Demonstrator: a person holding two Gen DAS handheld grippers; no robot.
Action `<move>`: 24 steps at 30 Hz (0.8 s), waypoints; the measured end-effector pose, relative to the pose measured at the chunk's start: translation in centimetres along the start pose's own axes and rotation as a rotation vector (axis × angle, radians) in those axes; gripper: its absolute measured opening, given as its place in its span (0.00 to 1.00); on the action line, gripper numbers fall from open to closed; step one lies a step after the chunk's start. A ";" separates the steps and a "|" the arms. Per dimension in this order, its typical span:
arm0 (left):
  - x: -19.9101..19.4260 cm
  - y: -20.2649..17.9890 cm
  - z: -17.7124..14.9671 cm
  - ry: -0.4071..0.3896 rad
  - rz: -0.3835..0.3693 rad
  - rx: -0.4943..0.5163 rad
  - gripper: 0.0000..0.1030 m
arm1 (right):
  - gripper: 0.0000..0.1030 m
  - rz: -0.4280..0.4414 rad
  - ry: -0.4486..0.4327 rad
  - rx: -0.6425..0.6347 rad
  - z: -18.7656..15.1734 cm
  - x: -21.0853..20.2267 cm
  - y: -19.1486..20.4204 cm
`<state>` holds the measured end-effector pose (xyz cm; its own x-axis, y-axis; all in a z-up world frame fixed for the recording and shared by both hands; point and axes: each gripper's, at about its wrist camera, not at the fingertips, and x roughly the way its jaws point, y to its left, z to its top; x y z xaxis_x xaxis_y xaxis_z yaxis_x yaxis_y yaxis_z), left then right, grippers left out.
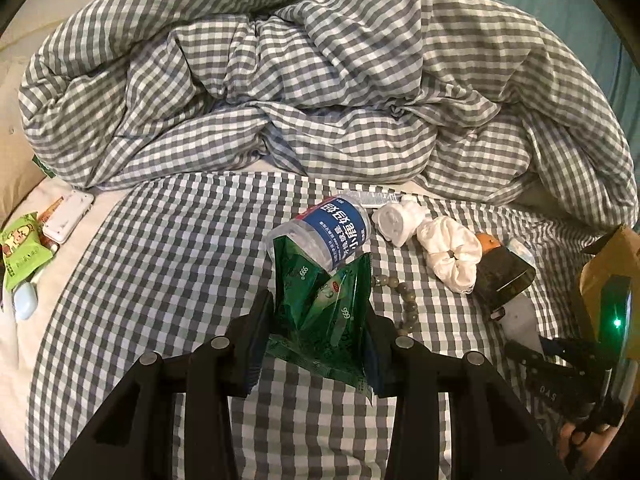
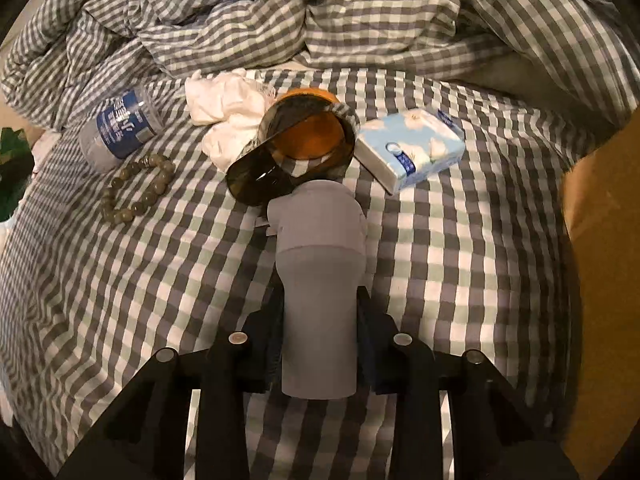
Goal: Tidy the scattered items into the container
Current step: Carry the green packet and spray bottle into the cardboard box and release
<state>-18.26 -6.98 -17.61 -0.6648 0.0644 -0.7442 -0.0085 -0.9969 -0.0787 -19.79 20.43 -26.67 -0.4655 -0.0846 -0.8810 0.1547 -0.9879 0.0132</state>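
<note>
My left gripper (image 1: 320,320) is shut on a green foil packet (image 1: 324,312), held above the checked bed sheet. My right gripper (image 2: 320,312) is shut on a grey cylindrical bottle (image 2: 318,280), also seen in the left wrist view (image 1: 518,312). On the sheet lie a crushed water bottle with a blue label (image 1: 324,232) (image 2: 118,130), a white scrunchie and cloth (image 1: 448,252) (image 2: 228,116), a bead bracelet (image 2: 138,188) (image 1: 400,296), a dark jar with an orange inside (image 2: 304,148) and a tissue pack (image 2: 412,152). A brown cardboard box (image 2: 600,280) stands at the right.
A rumpled checked duvet (image 1: 320,80) is piled across the back of the bed. At the far left lie a green snack packet (image 1: 22,252), a white case (image 1: 66,216) and a pale blue object (image 1: 26,300). The cardboard box also shows in the left wrist view (image 1: 612,264).
</note>
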 end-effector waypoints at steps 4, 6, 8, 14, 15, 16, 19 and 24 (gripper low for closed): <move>-0.3 0.0 0.1 0.000 -0.002 -0.004 0.40 | 0.31 0.027 -0.013 0.009 0.0 -0.8 0.3; -0.7 -0.3 0.2 -0.004 -0.003 0.001 0.40 | 0.31 0.038 -0.034 0.015 -0.2 -1.9 0.6; -1.5 -0.7 0.3 -0.011 -0.007 0.009 0.40 | 0.31 0.059 -0.052 0.021 -0.3 -3.3 1.0; -5.9 -2.5 1.2 -0.064 -0.033 0.032 0.40 | 0.31 0.080 -0.138 0.021 -0.5 -9.3 2.0; -6.9 -3.0 1.3 -0.076 -0.039 0.038 0.40 | 0.31 0.083 -0.161 0.024 -0.7 -10.9 1.9; -8.0 -3.6 1.5 -0.089 -0.048 0.048 0.40 | 0.31 0.084 -0.182 0.027 -0.7 -12.1 1.9; -10.8 -5.6 1.5 -0.111 -0.076 0.078 0.40 | 0.31 0.075 -0.247 0.038 -1.4 -16.4 1.0; -15.9 -9.1 0.9 -0.165 -0.113 0.106 0.40 | 0.31 0.038 -0.348 0.068 -3.1 -22.9 -1.5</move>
<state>-8.27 1.01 -4.47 -0.7685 0.1762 -0.6151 -0.1628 -0.9835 -0.0784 -6.64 24.23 -7.99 -0.7310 -0.1490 -0.6659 0.1245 -0.9886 0.0845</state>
